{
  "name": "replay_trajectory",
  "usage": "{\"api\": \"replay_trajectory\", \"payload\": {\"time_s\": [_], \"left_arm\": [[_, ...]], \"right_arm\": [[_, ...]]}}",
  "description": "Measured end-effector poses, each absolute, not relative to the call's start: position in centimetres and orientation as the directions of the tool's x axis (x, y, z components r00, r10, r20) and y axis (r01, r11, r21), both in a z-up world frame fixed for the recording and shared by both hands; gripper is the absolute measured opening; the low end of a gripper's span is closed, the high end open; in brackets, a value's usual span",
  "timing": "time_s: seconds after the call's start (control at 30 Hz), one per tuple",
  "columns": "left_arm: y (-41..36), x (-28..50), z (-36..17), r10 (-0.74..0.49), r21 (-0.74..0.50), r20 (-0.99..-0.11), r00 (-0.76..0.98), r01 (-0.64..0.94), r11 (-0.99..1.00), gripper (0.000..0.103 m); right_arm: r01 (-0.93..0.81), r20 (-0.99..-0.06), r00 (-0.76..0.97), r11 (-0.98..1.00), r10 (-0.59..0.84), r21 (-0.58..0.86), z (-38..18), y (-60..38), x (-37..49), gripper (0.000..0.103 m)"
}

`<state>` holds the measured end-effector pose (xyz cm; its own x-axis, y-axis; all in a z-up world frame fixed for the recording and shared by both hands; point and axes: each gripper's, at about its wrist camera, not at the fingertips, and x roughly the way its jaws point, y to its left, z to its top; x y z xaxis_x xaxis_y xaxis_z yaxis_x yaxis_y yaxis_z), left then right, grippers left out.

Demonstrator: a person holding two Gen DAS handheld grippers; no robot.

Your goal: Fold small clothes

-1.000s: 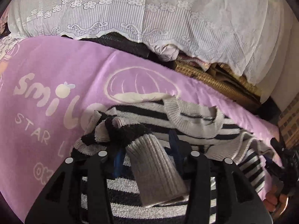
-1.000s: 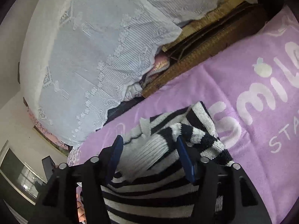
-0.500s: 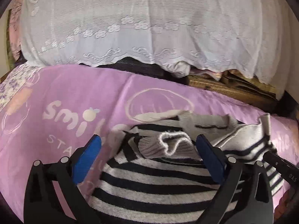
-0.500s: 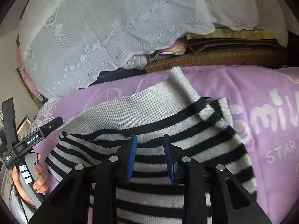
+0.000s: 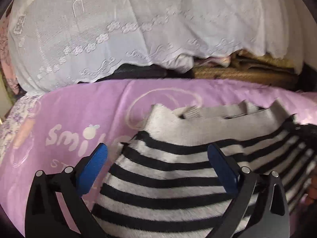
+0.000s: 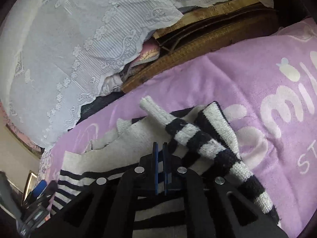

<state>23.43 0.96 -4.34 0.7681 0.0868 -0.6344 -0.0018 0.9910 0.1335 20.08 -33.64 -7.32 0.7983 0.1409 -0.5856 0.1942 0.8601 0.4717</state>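
A black-and-white striped sweater (image 5: 168, 170) with a grey ribbed collar lies on the purple "Smile" blanket (image 5: 79, 115). My left gripper (image 5: 156, 148) hovers over the sweater's left part, open wide, its blue pads (image 5: 93, 166) touching nothing. In the right wrist view my right gripper (image 6: 160, 150) is shut, its blue pads pinched together on a fold of the sweater (image 6: 126, 138) near the grey band. A striped sleeve (image 6: 206, 144) drapes across to the right of the fingers. The left gripper (image 6: 40, 187) shows at the lower left of that view.
A white lace cover (image 5: 138, 29) over a bulky pile rises behind the blanket. Woven brown mats (image 5: 247, 73) and dark cloth (image 5: 134, 71) are stacked under its edge. A floral sheet (image 5: 17, 115) lies at the left. A person's fingers (image 5: 312, 186) show at the right edge.
My left gripper let go of the grey cuff and opened wide, then shifted along the sweater. My right gripper closed from half open onto the sweater's fabric, and a sleeve now drapes beside it.
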Motion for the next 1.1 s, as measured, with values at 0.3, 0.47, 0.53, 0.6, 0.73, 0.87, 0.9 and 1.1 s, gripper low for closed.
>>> {"api": "replay_trajectory", "payload": {"time_s": [0.3, 0.47, 0.53, 0.6, 0.73, 0.87, 0.9, 1.1], "left_arm": [[3.5, 26.2, -7.6, 0.168, 0.098, -0.742, 0.649, -0.143, 0.985, 0.098], [1.7, 21.5, -4.2, -0.001, 0.027, -0.670, 0.742, 0.026, 0.999, 0.098], [0.5, 21.2, -4.8, -0.024, 0.043, -0.702, 0.712, 0.077, 0.996, 0.098], [-0.7, 21.9, -8.0, 0.051, 0.130, -0.767, 0.640, 0.077, 0.988, 0.099], [-0.4, 20.2, -7.4, 0.063, 0.120, -0.742, 0.667, 0.040, 0.992, 0.098], [-0.6, 16.5, -6.2, 0.024, 0.100, -0.709, 0.704, 0.068, 0.993, 0.098], [-0.8, 16.0, -6.4, 0.048, 0.124, -0.709, 0.703, 0.058, 0.991, 0.099], [-0.6, 15.0, -7.5, 0.062, 0.102, -0.744, 0.665, 0.022, 0.995, 0.098]], "right_arm": [[0.238, -0.570, 0.816, 0.840, 0.099, 0.487, -8.9, -36.0, 19.7, 0.006], [0.053, -0.547, 0.815, 0.916, 0.190, 0.397, -6.4, -30.0, 18.1, 0.009], [0.011, -0.623, 0.751, 0.940, 0.217, 0.342, -7.4, -27.0, 18.1, 0.018], [0.022, -0.706, 0.686, 0.965, 0.176, 0.262, -9.5, -25.2, 18.6, 0.029], [0.083, -0.671, 0.727, 0.951, 0.148, 0.299, -8.3, -26.1, 16.9, 0.022], [0.064, -0.636, 0.756, 0.949, 0.157, 0.310, -7.0, -25.5, 13.1, 0.026], [0.067, -0.651, 0.745, 0.955, 0.146, 0.290, -7.3, -25.2, 12.2, 0.029], [0.093, -0.654, 0.720, 0.902, 0.232, 0.422, -8.6, -28.0, 9.9, 0.032]]}}
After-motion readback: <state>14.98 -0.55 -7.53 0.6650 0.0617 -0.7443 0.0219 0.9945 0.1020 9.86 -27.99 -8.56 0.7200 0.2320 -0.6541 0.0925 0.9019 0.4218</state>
